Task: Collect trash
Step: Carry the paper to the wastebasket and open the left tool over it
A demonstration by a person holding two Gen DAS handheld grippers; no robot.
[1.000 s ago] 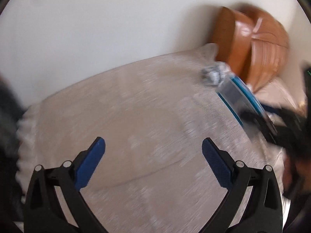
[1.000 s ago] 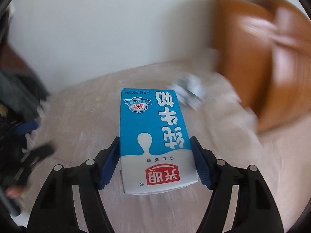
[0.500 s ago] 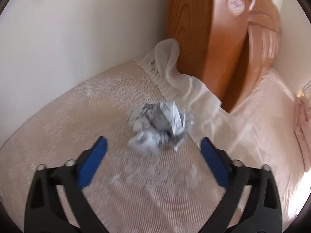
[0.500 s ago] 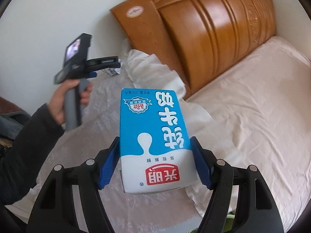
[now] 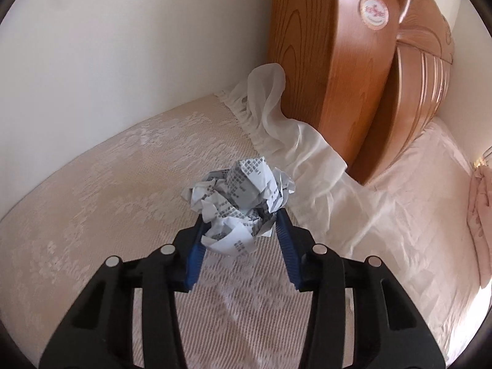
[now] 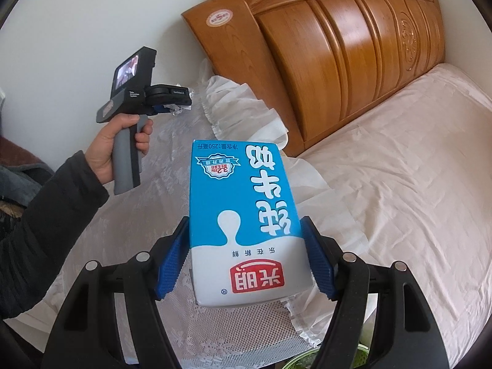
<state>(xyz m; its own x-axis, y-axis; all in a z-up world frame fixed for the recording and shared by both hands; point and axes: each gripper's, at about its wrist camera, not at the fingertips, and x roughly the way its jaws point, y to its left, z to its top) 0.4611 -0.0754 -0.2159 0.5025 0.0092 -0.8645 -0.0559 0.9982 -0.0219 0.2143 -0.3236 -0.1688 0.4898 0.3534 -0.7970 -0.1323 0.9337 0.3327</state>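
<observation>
We see the pick-up step of trash collection on a bed [image 5: 101,190] covered in a lace spread. The left tool [image 5: 241,220] points steeply down at a crumpled paper ball [image 5: 243,196] lying on the spread near a wooden headboard [image 5: 323,70] and a frilled white cloth [image 5: 286,135]. Its jaws are closing, with the paper between the blue pads [image 5: 284,240], which appear to touch the lower folds; we judge the grip still forming. The right tool [image 6: 246,261] holds a blue-and-white milk carton [image 6: 243,209] clamped by its sides, raised above the bed. In the right wrist view, a hand [image 6: 117,147] grips the left tool's handle. We judge that the next move calls for completing the squeeze on the paper, then lifting it clear without snagging the lace. No bin is identifiable in either view.
</observation>
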